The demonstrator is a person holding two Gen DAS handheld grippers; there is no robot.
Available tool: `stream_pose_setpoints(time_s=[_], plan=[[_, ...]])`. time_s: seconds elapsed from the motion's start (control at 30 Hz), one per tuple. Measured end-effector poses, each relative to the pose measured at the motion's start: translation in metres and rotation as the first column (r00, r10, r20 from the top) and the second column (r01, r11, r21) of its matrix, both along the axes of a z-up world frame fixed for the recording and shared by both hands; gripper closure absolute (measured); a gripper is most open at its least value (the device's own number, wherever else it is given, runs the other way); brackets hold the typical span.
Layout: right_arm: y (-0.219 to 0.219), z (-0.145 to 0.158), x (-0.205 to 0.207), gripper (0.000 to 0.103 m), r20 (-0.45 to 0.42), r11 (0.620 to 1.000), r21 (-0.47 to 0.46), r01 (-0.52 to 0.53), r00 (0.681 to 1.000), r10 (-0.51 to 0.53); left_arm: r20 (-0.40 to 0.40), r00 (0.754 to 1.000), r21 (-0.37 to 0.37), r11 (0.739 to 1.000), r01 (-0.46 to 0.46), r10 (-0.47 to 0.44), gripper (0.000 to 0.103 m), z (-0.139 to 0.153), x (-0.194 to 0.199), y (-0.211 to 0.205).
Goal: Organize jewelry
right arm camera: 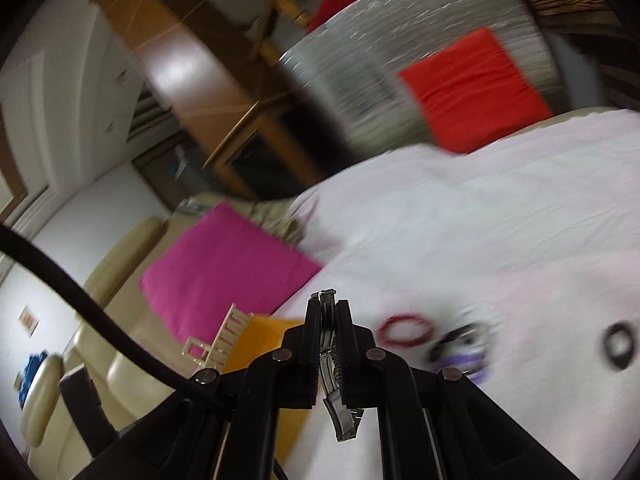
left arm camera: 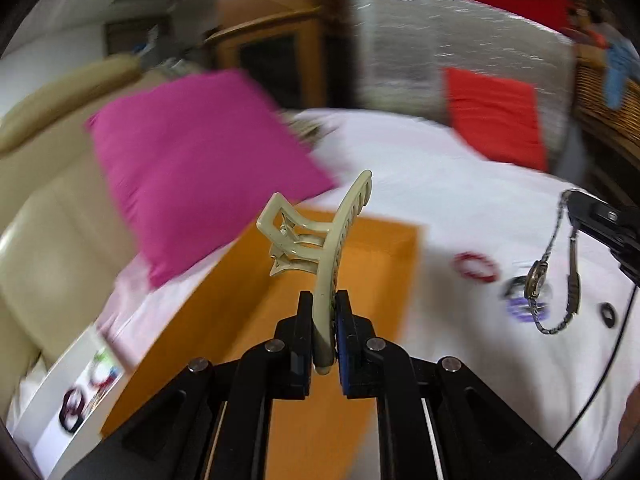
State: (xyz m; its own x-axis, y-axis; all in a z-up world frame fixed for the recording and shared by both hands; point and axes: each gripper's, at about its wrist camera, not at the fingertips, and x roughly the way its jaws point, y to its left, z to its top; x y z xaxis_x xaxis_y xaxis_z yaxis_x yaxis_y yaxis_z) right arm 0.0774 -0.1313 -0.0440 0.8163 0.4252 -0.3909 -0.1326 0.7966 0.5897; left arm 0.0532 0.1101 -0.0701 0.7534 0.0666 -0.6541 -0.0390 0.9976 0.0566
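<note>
My left gripper is shut on a beige hair claw clip and holds it above an orange box on the white sheet. The clip also shows in the right wrist view. My right gripper is shut on the metal band of a wristwatch. In the left wrist view the watch hangs from that gripper at the right. A red ring bracelet, a purple and dark bracelet pile and a black ring lie on the sheet.
A magenta cushion lies left of the box, a red cushion at the back. A white tray with bracelets sits at the lower left. A beige sofa borders the left. A black cable crosses the right wrist view.
</note>
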Motion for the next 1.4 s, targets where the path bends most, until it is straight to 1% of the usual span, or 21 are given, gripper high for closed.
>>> stream_pose_setpoints(time_s=[0.07, 0.13, 0.23, 0.3, 0.43, 0.5, 0.53, 0.6, 0.63, 0.67, 0.7, 0.73, 0.8, 0.87, 0.97, 1.1, 1.2, 1.27, 1.33, 1.4], plan=[[0.035, -0.003, 0.007, 0.095, -0.014, 0.998, -0.008, -0.057, 0.998, 0.057, -0.05, 0.997, -0.014, 0.998, -0.057, 0.056, 0.092, -0.007, 0.003, 0.02], [0.064, -0.009, 0.014, 0.095, -0.024, 0.994, -0.02, -0.103, 0.994, 0.102, -0.097, 0.99, 0.001, 0.995, -0.102, 0.102, 0.092, -0.018, 0.007, 0.032], [0.099, -0.019, 0.022, 0.095, -0.043, 0.988, -0.027, -0.154, 0.987, 0.152, -0.162, 0.977, -0.014, 0.989, -0.144, 0.14, 0.092, -0.032, 0.005, 0.048], [0.118, -0.029, 0.029, 0.095, -0.067, 0.984, -0.037, -0.172, 0.983, 0.17, -0.188, 0.969, -0.016, 0.986, -0.166, 0.16, 0.092, -0.037, 0.009, 0.053], [0.145, -0.052, 0.041, 0.095, -0.119, 0.98, -0.052, -0.192, 0.975, 0.185, -0.205, 0.956, -0.002, 0.977, -0.214, 0.209, 0.092, -0.047, 0.007, 0.069], [0.154, -0.061, 0.048, 0.091, -0.143, 0.979, -0.072, -0.193, 0.973, 0.181, -0.209, 0.953, 0.013, 0.975, -0.224, 0.221, 0.092, -0.046, 0.007, 0.065], [0.156, -0.066, 0.051, 0.09, -0.162, 0.979, -0.076, -0.191, 0.971, 0.177, -0.207, 0.952, 0.023, 0.974, -0.225, 0.225, 0.09, -0.046, 0.009, 0.065], [0.155, -0.069, 0.053, 0.089, -0.18, 0.98, -0.069, -0.188, 0.968, 0.173, -0.184, 0.956, 0.051, 0.973, -0.225, 0.231, 0.079, -0.043, 0.008, 0.06], [0.152, -0.067, 0.053, 0.089, -0.175, 0.981, -0.071, -0.179, 0.971, 0.165, -0.161, 0.959, 0.058, 0.973, -0.225, 0.232, 0.065, -0.04, 0.008, 0.057], [0.145, -0.065, 0.052, 0.087, -0.163, 0.983, -0.071, -0.17, 0.974, 0.157, -0.138, 0.963, 0.063, 0.972, -0.225, 0.231, 0.054, -0.036, 0.008, 0.054], [0.137, -0.061, 0.051, 0.082, -0.15, 0.985, -0.066, -0.16, 0.978, 0.148, -0.111, 0.967, 0.073, 0.972, -0.222, 0.23, 0.052, -0.032, 0.006, 0.048], [0.129, -0.058, 0.049, 0.081, -0.135, 0.987, -0.062, -0.146, 0.981, 0.137, -0.075, 0.973, 0.092, 0.973, -0.21, 0.217, 0.052, -0.028, 0.005, 0.041], [0.105, -0.05, 0.042, 0.079, -0.105, 0.992, -0.068, -0.109, 0.989, 0.101, -0.036, 0.982, 0.115, 0.977, -0.178, 0.183, 0.052, -0.022, 0.003, 0.027], [0.08, -0.046, 0.04, 0.079, -0.101, 0.994, -0.076, -0.081, 0.992, 0.073, -0.016, 0.99, 0.123, 0.983, -0.138, 0.141, 0.052, -0.02, 0.003, 0.012], [0.033, -0.042, 0.032, 0.079, -0.113, 0.997, -0.075, -0.027, 0.993, 0.019, 0.001, 0.996, 0.138, 0.987, -0.086, 0.087, 0.052, -0.019, 0.004, -0.01], [-0.035, -0.047, 0.022, 0.08, -0.17, 0.998, -0.048, 0.047, 0.984, -0.054, 0.014, 1.0, 0.143, 0.99, -0.006, 0.004, 0.052, -0.018, 0.006, -0.043], [-0.076, -0.053, 0.016, 0.08, -0.218, 0.996, -0.021, 0.089, 0.972, -0.092, 0.0, 0.998, 0.129, 0.99, 0.06, -0.061, 0.052, -0.02, 0.01, -0.067], [-0.1, -0.06, 0.013, 0.08, -0.249, 0.994, 0.019, 0.111, 0.963, -0.103, -0.017, 0.994, 0.113, 0.987, 0.111, -0.11, 0.052, -0.024, 0.015, -0.086], [-0.116, -0.067, 0.011, 0.08, -0.286, 0.991, 0.049, 0.124, 0.952, -0.105, -0.041, 0.984, 0.084, 0.981, 0.174, -0.172, 0.052, -0.028, 0.022, -0.105], [-0.131, -0.073, 0.01, 0.08, -0.318, 0.987, 0.068, 0.147, 0.941, -0.118, -0.072, 0.967, 0.039, 0.968, 0.247, -0.244, 0.052, -0.034, 0.031, -0.123]])
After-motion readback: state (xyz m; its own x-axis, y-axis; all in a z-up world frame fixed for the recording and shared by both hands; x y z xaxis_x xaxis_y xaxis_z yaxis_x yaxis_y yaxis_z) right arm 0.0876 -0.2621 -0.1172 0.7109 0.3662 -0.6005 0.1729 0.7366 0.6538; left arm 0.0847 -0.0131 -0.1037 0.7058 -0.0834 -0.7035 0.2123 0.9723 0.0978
